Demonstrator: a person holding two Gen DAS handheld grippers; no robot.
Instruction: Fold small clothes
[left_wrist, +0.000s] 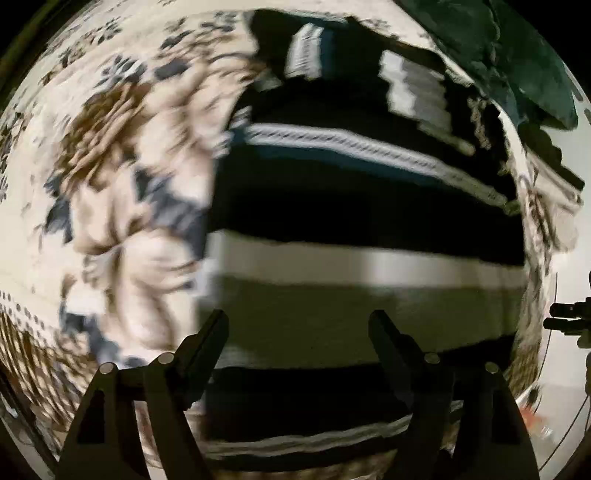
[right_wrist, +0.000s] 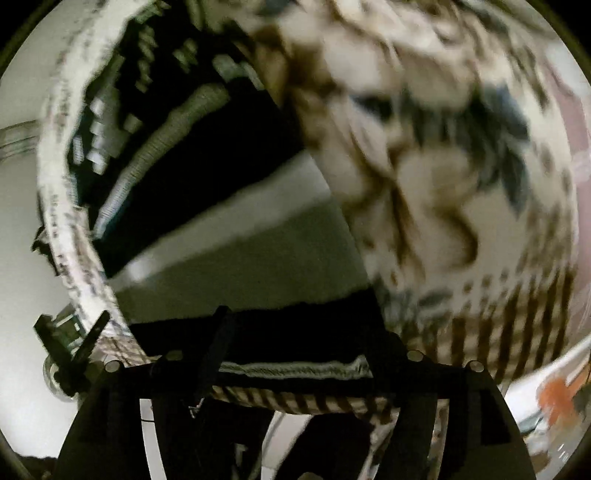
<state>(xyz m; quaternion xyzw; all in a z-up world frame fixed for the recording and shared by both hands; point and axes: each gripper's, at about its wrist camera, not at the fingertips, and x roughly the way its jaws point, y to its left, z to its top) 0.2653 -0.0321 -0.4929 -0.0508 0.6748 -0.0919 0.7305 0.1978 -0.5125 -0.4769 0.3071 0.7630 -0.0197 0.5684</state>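
A cream cloth printed with brown and blue-grey flowers (left_wrist: 110, 206) covers the work surface and fills most of both wrist views; along one edge the print turns to brown stripes, seen at the lower right of the right wrist view (right_wrist: 498, 332). Both views are smeared by motion blur.

On this cloth lies a black knitted garment with broad white and grey bands and narrow ribbed white stripes (left_wrist: 351, 229). It lies spread flat, its long straight edge running beside the flower print. In the right wrist view the same garment (right_wrist: 229, 229) stretches away to the upper left, with one ribbed white stripe just past the fingertips.

A dark green crumpled fabric (left_wrist: 517, 62) lies at the top right of the left wrist view, beyond the knitted garment.

The left gripper (left_wrist: 297, 325) hangs above the garment's grey band with its black fingers (left_wrist: 207, 343) spread wide apart and nothing between them. The right gripper (right_wrist: 314, 332) is above the garment's near black edge, its fingers (right_wrist: 218, 343) likewise spread with nothing clamped; the right-hand finger is hard to make out against the black knit.
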